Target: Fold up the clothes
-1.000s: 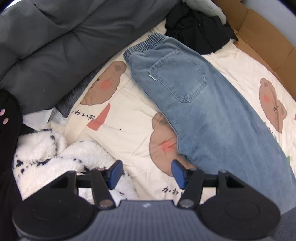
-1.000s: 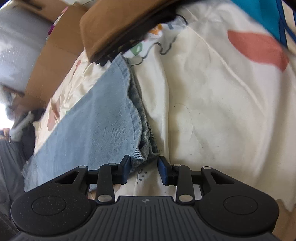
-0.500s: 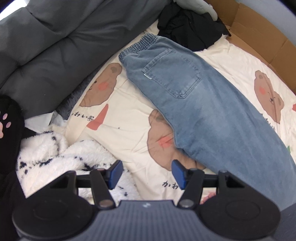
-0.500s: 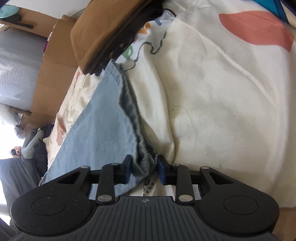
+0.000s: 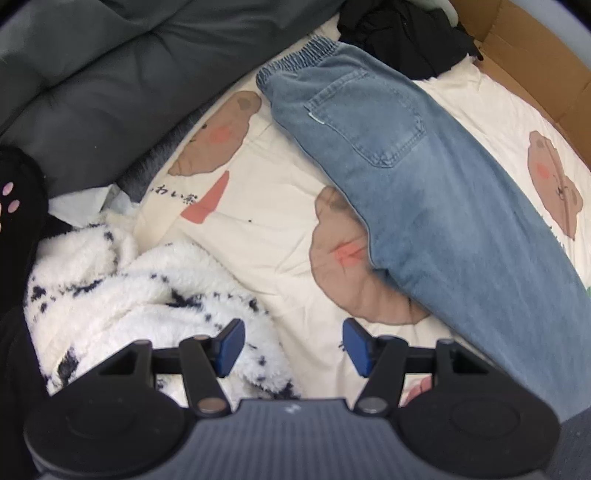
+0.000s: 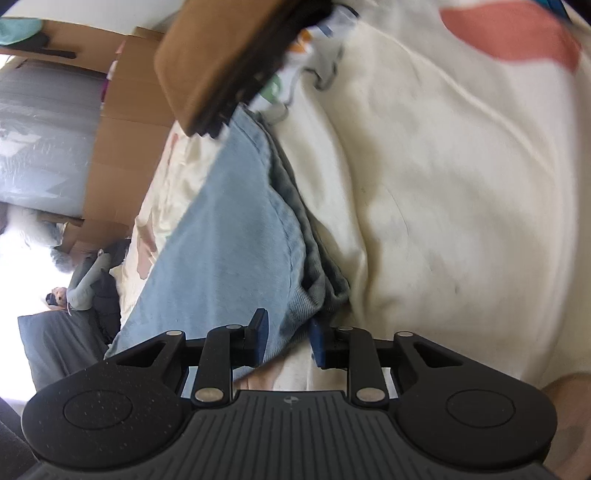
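Blue jeans [image 5: 424,177] lie flat on the cream bear-print sheet [image 5: 266,206], back pocket up, elastic waistband at the far end. My left gripper [image 5: 293,345] hangs open over the sheet, between the jeans' near edge and a fluffy white garment; nothing is between its fingers. In the right wrist view the leg end of the jeans [image 6: 229,236] runs into my right gripper [image 6: 288,336]. It is shut on the bunched hem, which is raised slightly off the sheet [image 6: 461,184].
A fluffy white, black-speckled garment [image 5: 129,280] lies at the near left, partly under my left finger. A grey quilt [image 5: 92,74] lies far left, black clothes [image 5: 406,33] beyond the waistband. Cardboard [image 5: 524,55] borders the bed. A folded brown garment [image 6: 221,62] sits past the hem.
The right jaws narrowed onto the jeans hem and the wrist rolled, bunching the hem. The left gripper drifted toward the fluffy garment, still open.
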The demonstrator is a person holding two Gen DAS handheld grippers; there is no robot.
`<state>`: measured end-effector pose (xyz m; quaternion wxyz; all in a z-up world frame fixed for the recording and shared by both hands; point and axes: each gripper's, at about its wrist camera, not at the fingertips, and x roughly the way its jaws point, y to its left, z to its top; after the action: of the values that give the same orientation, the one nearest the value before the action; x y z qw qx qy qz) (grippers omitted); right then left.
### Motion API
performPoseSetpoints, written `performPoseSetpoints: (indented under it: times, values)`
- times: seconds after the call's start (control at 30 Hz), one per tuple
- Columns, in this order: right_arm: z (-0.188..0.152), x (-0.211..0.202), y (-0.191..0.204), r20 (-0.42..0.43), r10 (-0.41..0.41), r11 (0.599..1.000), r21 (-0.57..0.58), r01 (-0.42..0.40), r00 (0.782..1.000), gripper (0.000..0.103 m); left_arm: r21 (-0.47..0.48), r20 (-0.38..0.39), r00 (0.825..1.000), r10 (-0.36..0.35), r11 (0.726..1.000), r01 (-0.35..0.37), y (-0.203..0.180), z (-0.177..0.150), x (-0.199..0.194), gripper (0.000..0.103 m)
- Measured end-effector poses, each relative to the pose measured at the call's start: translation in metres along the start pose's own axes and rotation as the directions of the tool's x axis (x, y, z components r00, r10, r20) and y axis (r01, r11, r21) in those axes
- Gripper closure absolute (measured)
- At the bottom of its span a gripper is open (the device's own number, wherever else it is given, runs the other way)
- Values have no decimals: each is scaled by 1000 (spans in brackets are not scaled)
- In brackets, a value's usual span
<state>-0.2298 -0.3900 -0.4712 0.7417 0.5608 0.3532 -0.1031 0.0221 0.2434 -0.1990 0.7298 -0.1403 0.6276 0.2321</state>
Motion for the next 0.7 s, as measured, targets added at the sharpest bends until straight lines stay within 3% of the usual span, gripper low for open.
performPoseSetpoints:
  times: [0.3, 0.4, 0.7]
  values:
    - [-2, 10, -14, 7, 9, 995, 101, -10, 1000, 74, -16, -28, 999, 21, 1000, -22, 8, -10, 12, 41]
    - [-8, 1, -16, 43, -23, 990, 138, 16, 999, 73, -10, -30, 999, 23, 1000, -23, 8, -12, 14, 41]
    - [-7, 4, -19, 104, -32, 992, 122, 19, 994, 73, -3, -51, 998, 22, 1000, -22, 7, -17, 25, 41]
